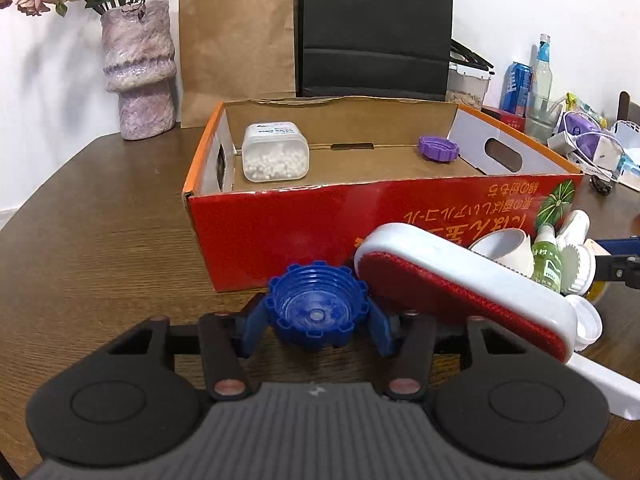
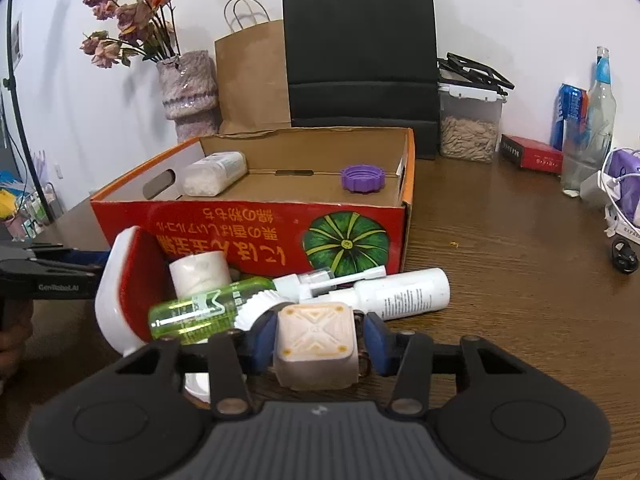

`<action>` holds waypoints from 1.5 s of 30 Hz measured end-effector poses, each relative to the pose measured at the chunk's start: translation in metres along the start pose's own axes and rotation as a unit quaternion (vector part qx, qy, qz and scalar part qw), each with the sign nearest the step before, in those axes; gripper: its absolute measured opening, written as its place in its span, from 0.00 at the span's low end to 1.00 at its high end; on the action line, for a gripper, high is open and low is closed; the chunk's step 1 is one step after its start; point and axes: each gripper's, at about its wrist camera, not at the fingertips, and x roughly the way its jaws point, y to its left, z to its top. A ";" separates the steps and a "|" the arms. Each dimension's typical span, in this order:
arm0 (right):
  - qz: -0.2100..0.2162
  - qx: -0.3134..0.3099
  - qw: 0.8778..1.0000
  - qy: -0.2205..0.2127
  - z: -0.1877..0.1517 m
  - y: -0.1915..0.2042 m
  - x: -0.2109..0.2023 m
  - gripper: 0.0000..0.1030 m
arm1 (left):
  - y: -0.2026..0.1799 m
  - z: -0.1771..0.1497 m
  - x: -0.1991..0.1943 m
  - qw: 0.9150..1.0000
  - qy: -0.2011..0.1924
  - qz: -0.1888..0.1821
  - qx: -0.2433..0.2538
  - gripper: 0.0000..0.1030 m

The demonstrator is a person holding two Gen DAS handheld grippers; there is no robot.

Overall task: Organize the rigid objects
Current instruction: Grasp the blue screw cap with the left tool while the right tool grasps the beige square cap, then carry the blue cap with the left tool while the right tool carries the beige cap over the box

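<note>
My left gripper (image 1: 318, 320) is shut on a blue ridged screw cap (image 1: 318, 312), which lies open side up on the brown table just in front of the red cardboard box (image 1: 320, 216). My right gripper (image 2: 318, 340) is shut on a cream square block (image 2: 316, 344) with a cross pattern on top. Inside the box (image 2: 224, 224) sit a clear container of white beads (image 1: 275, 152) and a purple cap (image 1: 438, 149). Between the grippers lies a pile: a white and red brush (image 1: 460, 288), a green bottle (image 2: 200, 312), a white bottle (image 2: 404, 292) and a tape roll (image 2: 200, 276).
Behind the box stand a pink vase (image 1: 138, 72) of dried flowers, a brown paper bag (image 1: 238, 48) and a black bag (image 1: 374, 28). At the right are a seed container (image 2: 470, 128), a small red box (image 2: 532, 152), a glass bottle (image 2: 592, 120) and cables.
</note>
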 end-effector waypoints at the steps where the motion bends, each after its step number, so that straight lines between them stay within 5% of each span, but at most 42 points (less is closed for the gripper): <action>1: -0.002 -0.002 1.000 0.000 0.000 0.001 0.000 0.44 | -0.001 -0.001 0.000 1.000 0.000 0.003 0.001 0.52; 10: -0.032 -0.017 0.999 -0.013 -0.010 0.015 -0.031 0.39 | -0.009 -0.008 -0.045 0.999 -0.034 0.034 -0.012 0.51; 25: -0.054 0.003 0.986 -0.156 -0.075 0.090 -0.194 0.39 | -0.051 -0.069 -0.244 0.978 -0.187 0.078 -0.041 0.52; 45: -0.058 -0.011 0.974 -0.217 -0.132 0.165 -0.306 0.39 | -0.071 -0.135 -0.362 0.966 -0.247 0.057 -0.047 0.52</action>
